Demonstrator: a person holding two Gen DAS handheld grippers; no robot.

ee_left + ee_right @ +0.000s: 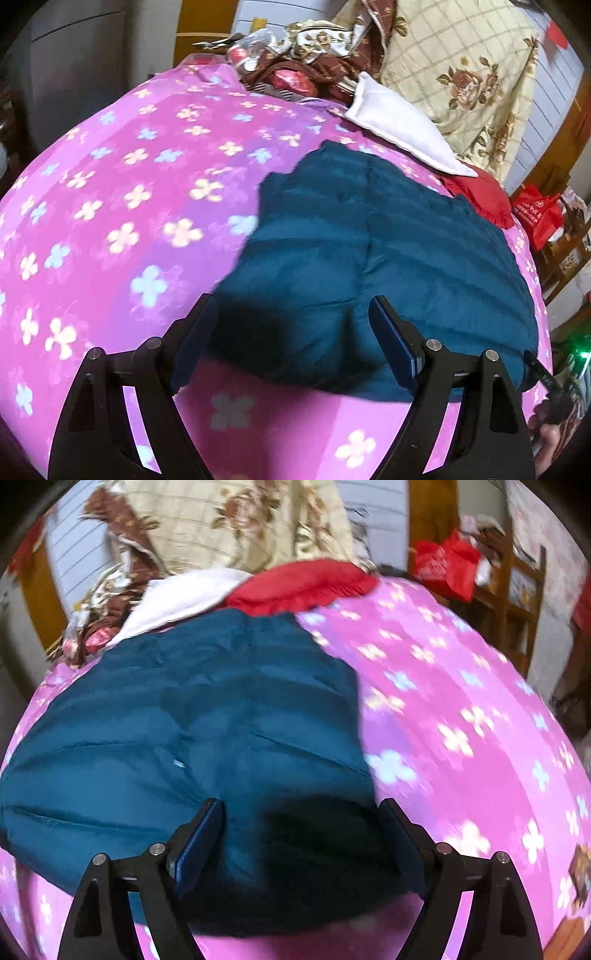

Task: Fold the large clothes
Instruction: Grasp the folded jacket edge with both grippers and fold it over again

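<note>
A teal quilted puffer jacket (388,240) lies flat on a pink flowered bedspread (129,203). My left gripper (291,310) is open and hovers over the jacket's near left edge, holding nothing. In the right wrist view the same jacket (192,720) fills the left and middle of the frame on the bedspread (461,709). My right gripper (301,812) is open above the jacket's near right corner, holding nothing. Both views are motion-blurred.
A white cloth (391,122) and a red garment (480,195) lie just beyond the jacket. A cream floral quilt (461,66) is piled at the head of the bed. A red bag (447,565) and wooden shelf (517,602) stand beside the bed.
</note>
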